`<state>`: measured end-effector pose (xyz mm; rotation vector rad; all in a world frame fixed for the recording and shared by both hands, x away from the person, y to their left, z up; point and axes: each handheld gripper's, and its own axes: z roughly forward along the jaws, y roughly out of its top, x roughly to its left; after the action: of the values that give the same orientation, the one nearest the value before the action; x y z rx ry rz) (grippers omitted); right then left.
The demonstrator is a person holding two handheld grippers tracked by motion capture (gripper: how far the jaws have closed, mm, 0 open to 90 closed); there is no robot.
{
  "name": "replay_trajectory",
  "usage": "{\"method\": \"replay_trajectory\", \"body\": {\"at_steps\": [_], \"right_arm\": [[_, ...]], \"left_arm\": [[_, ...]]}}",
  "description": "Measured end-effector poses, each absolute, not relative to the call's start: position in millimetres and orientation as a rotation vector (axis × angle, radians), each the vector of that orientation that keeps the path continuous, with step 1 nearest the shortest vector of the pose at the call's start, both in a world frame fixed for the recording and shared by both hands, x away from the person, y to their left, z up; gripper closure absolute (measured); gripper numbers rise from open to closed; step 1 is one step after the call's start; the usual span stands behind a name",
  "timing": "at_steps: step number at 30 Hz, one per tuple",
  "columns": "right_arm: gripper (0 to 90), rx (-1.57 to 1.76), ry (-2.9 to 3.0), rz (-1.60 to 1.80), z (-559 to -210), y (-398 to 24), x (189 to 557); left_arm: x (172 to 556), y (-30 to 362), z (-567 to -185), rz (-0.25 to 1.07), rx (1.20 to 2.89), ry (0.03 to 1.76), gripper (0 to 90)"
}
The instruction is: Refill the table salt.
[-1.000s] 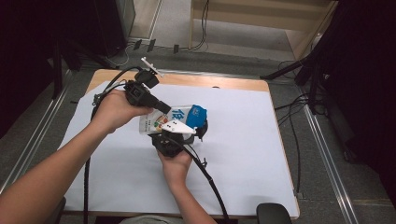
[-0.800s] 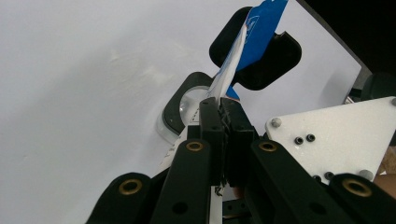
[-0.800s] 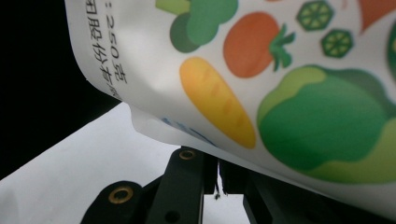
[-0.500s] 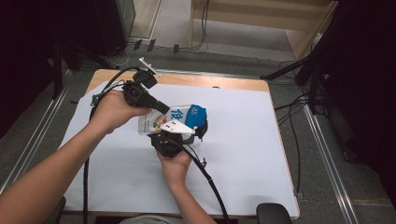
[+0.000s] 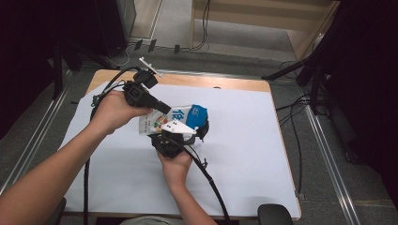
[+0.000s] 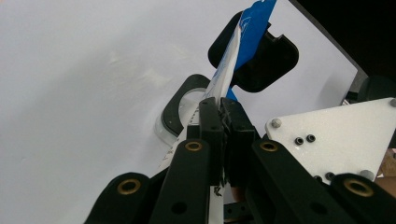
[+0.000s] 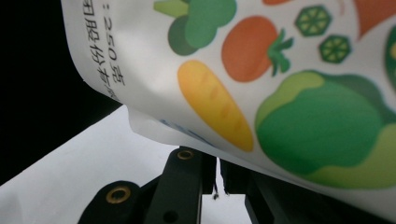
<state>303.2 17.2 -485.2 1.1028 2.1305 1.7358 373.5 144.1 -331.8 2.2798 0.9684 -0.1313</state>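
A white and blue pouch (image 5: 184,116) printed with vegetables hangs above the white table cover (image 5: 244,140), held between both grippers. My left gripper (image 5: 165,109) comes in from the left and is shut on the pouch's edge; in the left gripper view its jaws (image 6: 223,112) pinch the thin film of the pouch (image 6: 243,37), which rises beyond them. My right gripper (image 5: 197,125), with its white three-cornered plate (image 5: 180,126), reaches up from below the pouch. In the right gripper view its jaws (image 7: 218,164) stand together, with their tips hidden behind the pouch (image 7: 280,70).
The white cover lies over a wooden table (image 5: 220,83) with dark floor around it. Black cables (image 5: 211,183) trail from both grippers toward the near edge. Black rounded parts (image 6: 261,60) show just behind the pouch in the left gripper view.
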Motion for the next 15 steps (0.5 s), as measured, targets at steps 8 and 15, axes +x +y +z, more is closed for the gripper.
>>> {"method": "replay_trajectory", "body": {"at_steps": [8, 15], "right_arm": [[86.8, 1.111, 2.126, 1.743, -484.4, 17.7, 302.9], [86.7, 1.116, 2.124, 1.747, -483.2, 17.6, 303.0]], "left_arm": [[373.3, 143.0, -331.4, -0.124, 2.277, 0.969, 89.6], [373.6, 142.1, -331.3, -0.125, 2.274, 0.962, 89.0]]}}
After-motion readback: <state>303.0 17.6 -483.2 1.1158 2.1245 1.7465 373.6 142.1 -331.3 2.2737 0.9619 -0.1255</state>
